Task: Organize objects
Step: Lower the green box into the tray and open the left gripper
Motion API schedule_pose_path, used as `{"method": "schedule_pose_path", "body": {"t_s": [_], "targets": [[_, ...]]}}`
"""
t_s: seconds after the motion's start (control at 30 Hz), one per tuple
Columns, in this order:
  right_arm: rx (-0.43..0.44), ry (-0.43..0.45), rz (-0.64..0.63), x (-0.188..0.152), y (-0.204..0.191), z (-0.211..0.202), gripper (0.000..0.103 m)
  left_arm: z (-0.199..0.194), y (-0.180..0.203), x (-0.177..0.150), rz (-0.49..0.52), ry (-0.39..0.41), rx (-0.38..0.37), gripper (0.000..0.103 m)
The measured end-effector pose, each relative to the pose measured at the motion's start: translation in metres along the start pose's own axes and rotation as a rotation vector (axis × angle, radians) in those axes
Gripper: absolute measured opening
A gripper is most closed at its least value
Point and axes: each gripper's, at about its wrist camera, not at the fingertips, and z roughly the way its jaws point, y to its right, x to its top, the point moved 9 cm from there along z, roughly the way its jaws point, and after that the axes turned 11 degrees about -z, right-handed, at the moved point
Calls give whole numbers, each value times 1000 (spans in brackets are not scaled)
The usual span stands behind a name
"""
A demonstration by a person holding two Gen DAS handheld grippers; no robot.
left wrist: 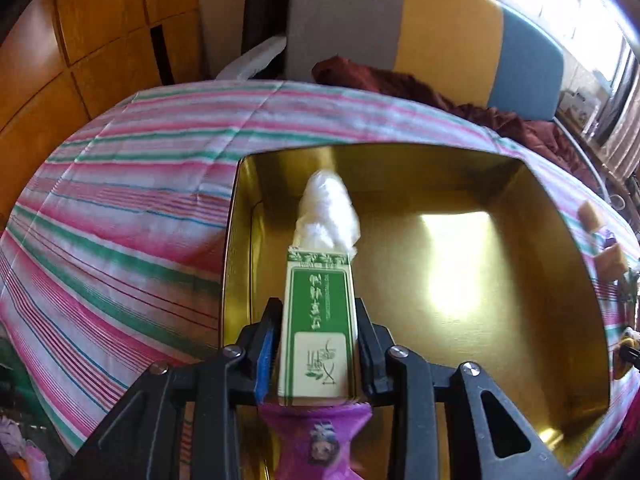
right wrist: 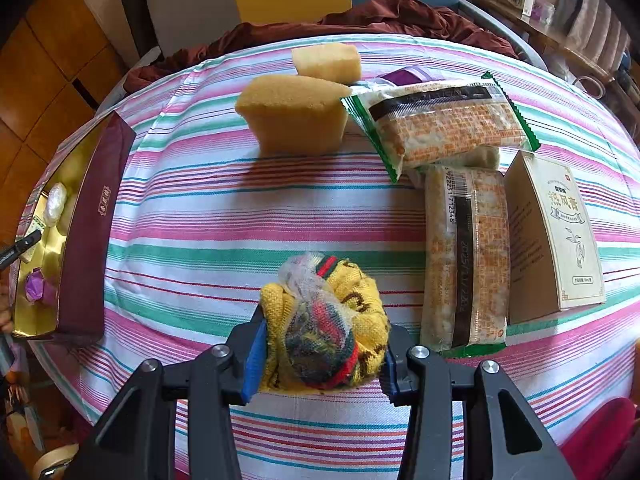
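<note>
A green box is held in the left claw, its long axis pointing up the frame, over a gold tin. A white wad and purple packet are seen inside. A yellow knit bundle is clamped in the right claw, lower centre.

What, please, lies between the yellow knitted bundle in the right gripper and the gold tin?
Only bare striped tablecloth separates the knitted bundle from the gold tin, as the right wrist view shows.
</note>
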Motion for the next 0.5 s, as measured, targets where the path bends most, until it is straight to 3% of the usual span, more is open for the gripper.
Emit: {"method": "schedule_pose_path", "body": {"t_s": [0.07,0.2,0.5], "targets": [[0,-1,0,-1,0,0,47,0,3,-1,10,-5,-11,39],[0,0,0,-1,0,0,47,-5,3,1,8,14,-12,40],[-1,12,-19,-2,-2,-2,46,-69,-8,-17,-71,136,-51,40]]}}
